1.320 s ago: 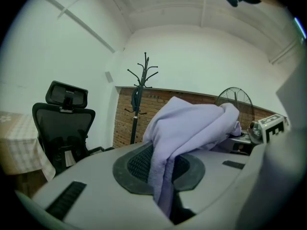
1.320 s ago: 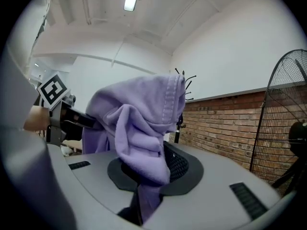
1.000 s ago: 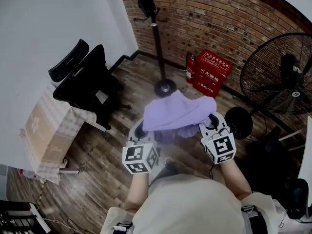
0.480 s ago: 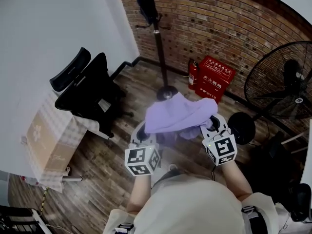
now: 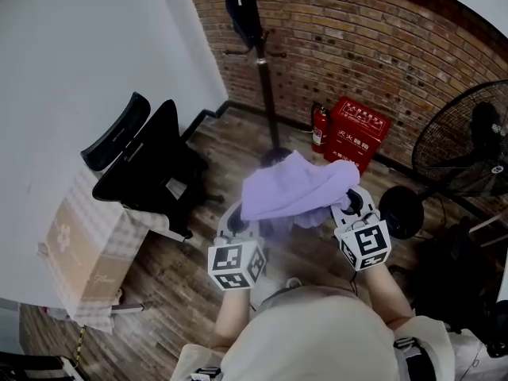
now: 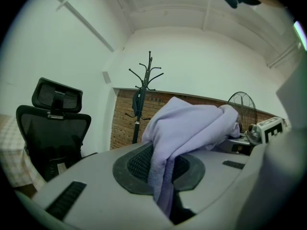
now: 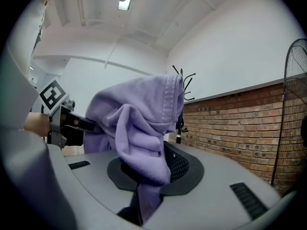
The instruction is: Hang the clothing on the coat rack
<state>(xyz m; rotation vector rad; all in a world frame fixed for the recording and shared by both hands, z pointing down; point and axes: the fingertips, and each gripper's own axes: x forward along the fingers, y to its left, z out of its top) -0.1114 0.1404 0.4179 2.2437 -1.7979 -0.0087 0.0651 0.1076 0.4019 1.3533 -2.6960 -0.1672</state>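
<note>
The lavender garment (image 5: 292,190) hangs bunched between the two grippers in front of the person, well apart from the coat rack (image 5: 267,86) that stands ahead by the brick wall. The left gripper (image 5: 236,222) is clamped on a fold of one edge, and the right gripper (image 5: 350,203) is clamped on a stitched hem, both with cloth squeezed between the pads. The step in hand looks like the carry to the rack. It probably goes best with both pinches firm and the cloth held high and spread. The path should run between the office chair (image 5: 147,161) and the red box (image 5: 359,133). A bare hook suits better than the one with the dark item (image 5: 240,8), and neither gripper should let go until fabric sits over the hook.
</note>
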